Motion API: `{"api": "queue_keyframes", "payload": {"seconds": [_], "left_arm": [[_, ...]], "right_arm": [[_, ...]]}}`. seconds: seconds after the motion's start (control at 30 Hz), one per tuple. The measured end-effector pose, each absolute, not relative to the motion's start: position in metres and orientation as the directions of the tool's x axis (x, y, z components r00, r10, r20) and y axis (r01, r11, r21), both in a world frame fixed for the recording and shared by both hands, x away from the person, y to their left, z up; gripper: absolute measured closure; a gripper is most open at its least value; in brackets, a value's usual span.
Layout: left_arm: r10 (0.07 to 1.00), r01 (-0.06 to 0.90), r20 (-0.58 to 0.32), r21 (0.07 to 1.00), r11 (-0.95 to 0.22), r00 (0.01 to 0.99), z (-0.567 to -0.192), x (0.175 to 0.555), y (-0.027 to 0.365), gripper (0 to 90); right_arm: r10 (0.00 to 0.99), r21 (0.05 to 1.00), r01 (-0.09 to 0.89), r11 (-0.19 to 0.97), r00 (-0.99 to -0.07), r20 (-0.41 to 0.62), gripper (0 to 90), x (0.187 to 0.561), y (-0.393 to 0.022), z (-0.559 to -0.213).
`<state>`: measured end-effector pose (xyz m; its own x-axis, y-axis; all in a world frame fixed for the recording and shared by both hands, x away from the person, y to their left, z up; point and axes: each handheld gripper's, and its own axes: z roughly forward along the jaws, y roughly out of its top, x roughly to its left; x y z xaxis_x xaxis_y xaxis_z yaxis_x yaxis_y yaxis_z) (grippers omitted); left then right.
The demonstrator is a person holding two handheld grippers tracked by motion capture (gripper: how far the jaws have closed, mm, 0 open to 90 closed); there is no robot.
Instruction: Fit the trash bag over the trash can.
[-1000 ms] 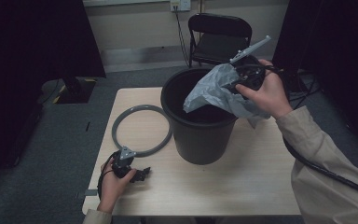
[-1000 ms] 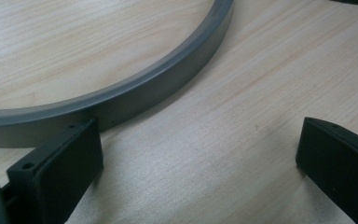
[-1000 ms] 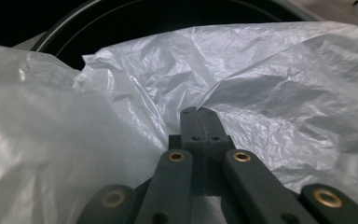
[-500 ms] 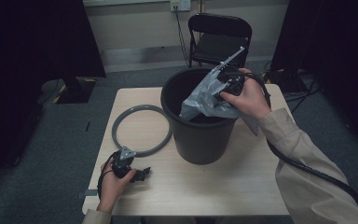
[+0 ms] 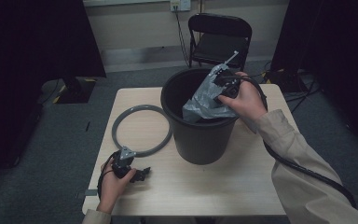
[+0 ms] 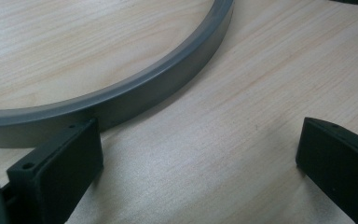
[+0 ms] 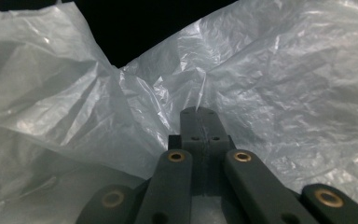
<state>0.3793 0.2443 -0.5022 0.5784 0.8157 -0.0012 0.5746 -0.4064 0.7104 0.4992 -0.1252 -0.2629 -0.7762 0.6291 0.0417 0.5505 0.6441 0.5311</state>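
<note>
both tools differ: right tool (image 7: 199, 114) pinches plastic bag (image 5: 205, 100) hiding bucket (image 5: 200, 140) interior, left tool (image 6: 196, 158) gapes empty.

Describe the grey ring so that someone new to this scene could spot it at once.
On the light wooden table, look left of the tall black bucket. The grey ring lies flat there, just beyond the left gripper. It is the one flat open hoop, unlike the crinkled plastic bag.

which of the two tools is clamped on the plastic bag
The right tool, jaws pinched on the clear plastic bag over the black bin; the left tool rests open on the table.
</note>
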Motion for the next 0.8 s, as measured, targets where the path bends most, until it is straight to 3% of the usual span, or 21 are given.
{"api": "queue_keyframes", "payload": {"seconds": [0.17,0.23,0.63,0.8], "left_arm": [[0.816,0.576,-0.004,0.711,-0.405,0.579,-0.502,0.379,0.244,0.0],[0.815,0.574,0.0,0.71,-0.407,0.579,-0.502,0.379,0.244,0.0],[0.816,0.575,-0.003,0.71,-0.405,0.579,-0.502,0.379,0.244,0.0],[0.816,0.574,-0.001,0.711,-0.406,0.578,-0.502,0.379,0.244,0.0]], "right_arm": [[0.626,0.553,0.55,0.626,-0.777,0.064,80.8,0.499,-0.128,-0.263],[0.627,0.565,0.545,0.619,-0.777,0.062,71.8,0.498,-0.13,-0.262],[0.66,0.656,0.511,0.556,-0.751,0.027,37.7,0.492,-0.152,-0.232],[0.7,0.68,0.508,0.528,-0.714,-0.01,33.4,0.49,-0.169,-0.218]]}}
